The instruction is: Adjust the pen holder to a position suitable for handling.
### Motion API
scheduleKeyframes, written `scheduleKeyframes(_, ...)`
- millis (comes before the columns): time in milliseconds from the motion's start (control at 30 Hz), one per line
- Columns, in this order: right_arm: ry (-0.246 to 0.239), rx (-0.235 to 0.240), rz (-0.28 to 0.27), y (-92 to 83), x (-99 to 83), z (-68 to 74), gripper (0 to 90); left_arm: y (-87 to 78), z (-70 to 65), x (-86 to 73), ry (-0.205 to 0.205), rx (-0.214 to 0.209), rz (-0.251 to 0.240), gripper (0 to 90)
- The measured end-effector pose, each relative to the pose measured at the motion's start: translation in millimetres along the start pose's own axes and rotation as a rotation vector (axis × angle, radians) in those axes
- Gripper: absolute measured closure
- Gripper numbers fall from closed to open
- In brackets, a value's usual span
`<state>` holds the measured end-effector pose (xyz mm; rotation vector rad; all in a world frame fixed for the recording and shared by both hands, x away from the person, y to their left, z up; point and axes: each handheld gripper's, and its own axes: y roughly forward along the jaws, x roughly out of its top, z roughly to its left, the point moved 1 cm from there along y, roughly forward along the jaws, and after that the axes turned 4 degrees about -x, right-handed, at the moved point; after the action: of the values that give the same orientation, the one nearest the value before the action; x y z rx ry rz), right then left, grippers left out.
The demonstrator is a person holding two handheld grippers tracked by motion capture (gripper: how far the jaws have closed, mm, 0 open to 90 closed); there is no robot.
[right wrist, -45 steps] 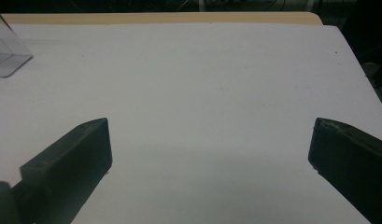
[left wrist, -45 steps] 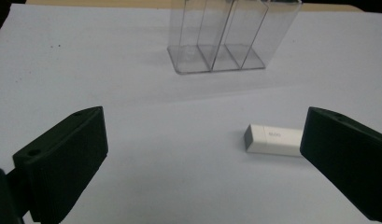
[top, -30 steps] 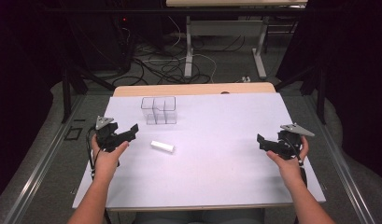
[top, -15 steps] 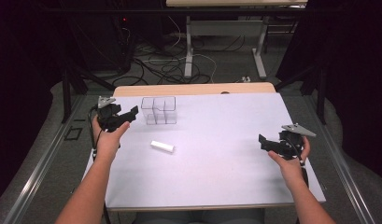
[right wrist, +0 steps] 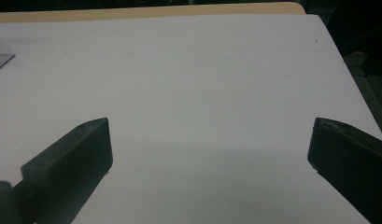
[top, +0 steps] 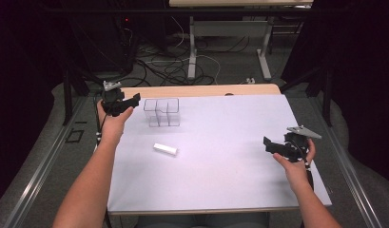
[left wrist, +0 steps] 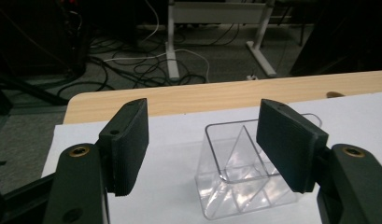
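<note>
A clear plastic box with compartments (top: 161, 112) stands at the back left of the white table top (top: 220, 156). A small white block (top: 165, 149) lies flat in front of it. My left gripper (top: 133, 99) hovers open just left of the clear box, jaws pointing at it; the clear box (left wrist: 244, 172) sits ahead between the spread jaws, apart from them. My right gripper (top: 267, 142) is held open low over the right side of the table, nothing between its fingers (right wrist: 72, 158). A corner of the clear box (right wrist: 1, 53) shows at far left there.
A wooden strip (top: 197, 90) runs along the table's far edge. Beyond it are the floor with cables (top: 168, 66) and a white table leg (top: 192, 52). Dark metal rails (top: 44, 156) flank the table on both sides.
My left gripper has moved away from me and slightly right, from the table's left edge up to beside the clear box. The right gripper has barely moved.
</note>
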<state>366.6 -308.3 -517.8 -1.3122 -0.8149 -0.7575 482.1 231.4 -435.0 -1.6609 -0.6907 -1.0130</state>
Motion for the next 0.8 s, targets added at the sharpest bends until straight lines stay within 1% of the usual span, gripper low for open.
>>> scheduleKeyframes(33, 0.0, 0.001, 0.001, 0.3, -0.1, 0.0, 0.0, 4.8, 0.8, 2.2, -0.004, 0.004, 0.009, 35.5)
scheduleKeyframes(67, 0.01, 0.002, 0.005, 0.3, -0.3, 0.9, 0.0, 4.8, 0.8, 2.2, -0.004, 0.004, 0.009, 36.2)
scheduleKeyframes(133, 0.01, 0.002, 0.007, 1.0, -0.7, 0.3, 0.0, 9.3, 1.3, 3.5, -0.007, 0.004, 0.023, 38.9)
scheduleKeyframes(200, 0.001, 0.002, 0.009, 1.3, -0.8, -0.9, 0.0, 13.4, 2.1, 4.1, -0.014, 0.001, 0.034, 39.8)
scheduleKeyframes(233, 0.008, 0.0, 0.01, 1.6, -1.1, -0.8, 0.0, 15.2, 2.1, 4.3, -0.013, 0.005, 0.039, 41.4)
scheduleKeyframes(267, 0.007, 0.0, 0.005, 2.1, -1.0, -1.9, 0.1, 17.0, 2.4, 4.3, -0.016, 0.006, 0.037, 45.1)
scheduleKeyframes(300, 0.007, 0.003, 0.008, 1.9, -1.0, -2.5, 0.1, 18.8, 2.7, 4.4, -0.021, 0.005, 0.038, 45.9)
scheduleKeyframes(333, 0.021, 0.002, 0.012, 1.7, -1.1, -1.7, 0.2, 20.7, 3.0, 4.2, -0.029, 0.004, 0.041, 46.9)
scheduleKeyframes(400, 0.016, 0.002, 0.011, 2.2, -1.1, -2.6, 0.3, 25.0, 3.7, 3.3, -0.047, -0.019, 0.045, 49.7)
scheduleKeyframes(433, 0.023, 0.003, 0.012, 2.4, -1.3, -2.0, 0.3, 27.0, 3.7, 2.7, -0.048, -0.018, 0.051, 50.5)
scheduleKeyframes(500, 0.016, 0.003, 0.013, 3.1, -1.6, -2.6, 0.4, 30.8, 3.6, 1.2, -0.058, -0.024, 0.073, 53.0)
scheduleKeyframes(600, 0.019, 0.005, 0.017, 3.5, -1.6, -2.4, 0.6, 36.2, 3.1, -1.3, -0.071, -0.028, 0.089, 58.2)
scheduleKeyframes(667, 0.014, 0.006, 0.015, 3.8, -1.5, -3.1, 0.8, 39.7, 2.8, -3.0, -0.082, -0.041, 0.1, 61.0)
scheduleKeyframes(733, 0.021, 0.006, 0.019, 3.9, -1.8, -2.8, 0.9, 44.4, 2.4, -5.6, -0.072, -0.039, 0.135, 64.5)
scheduleKeyframes(767, 0.021, 0.007, 0.021, 4.1, -2.0, -2.9, 0.9, 46.2, 2.4, -6.9, -0.068, -0.029, 0.143, 65.3)
scheduleKeyframes(800, 0.023, 0.008, 0.022, 4.4, -2.1, -2.6, 0.9, 46.2, 2.4, -6.9, -0.068, -0.029, 0.143, 66.3)
